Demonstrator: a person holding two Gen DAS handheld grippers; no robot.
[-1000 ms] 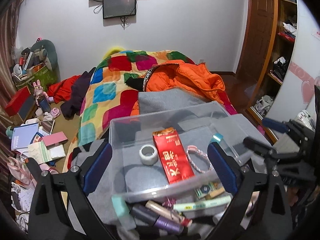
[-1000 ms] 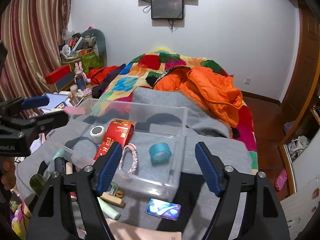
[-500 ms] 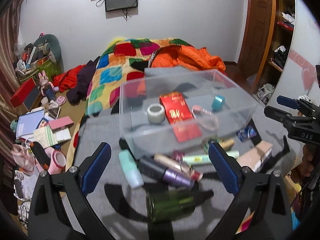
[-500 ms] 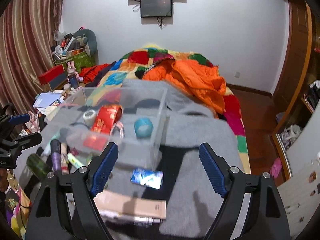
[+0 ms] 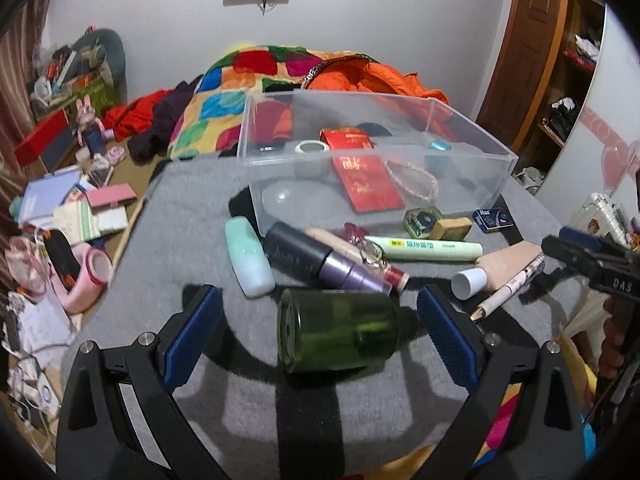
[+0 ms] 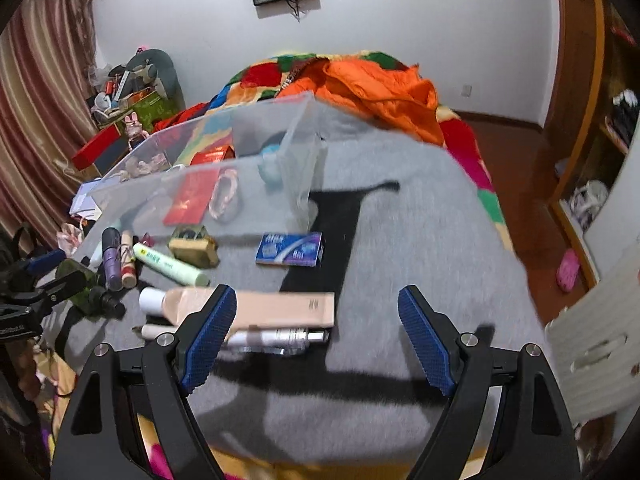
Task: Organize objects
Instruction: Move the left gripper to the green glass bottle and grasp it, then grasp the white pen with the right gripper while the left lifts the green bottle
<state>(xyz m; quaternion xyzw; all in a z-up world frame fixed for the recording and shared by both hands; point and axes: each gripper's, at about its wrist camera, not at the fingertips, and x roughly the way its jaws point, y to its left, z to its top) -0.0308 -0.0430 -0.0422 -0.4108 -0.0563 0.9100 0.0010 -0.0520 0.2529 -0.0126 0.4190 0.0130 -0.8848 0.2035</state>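
Left wrist view: left gripper (image 5: 318,326) fingers spread wide, gripping nothing; green bottle (image 5: 338,334) lies between them on the grey blanket (image 5: 188,216).
Clear box (image 5: 460,160): beyond the bottle.
Right wrist view: right gripper (image 6: 314,338) fingers wide, empty, above a beige tube (image 6: 280,308) and blue packet (image 6: 290,249).

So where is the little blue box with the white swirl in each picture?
Left wrist view: the blue box is small, right of centre, on the grey blanket just past the clear bin's near right corner.
Right wrist view: the blue box sits near the middle, in front of the clear bin.
Shared landmark: the light green tube lying near it.
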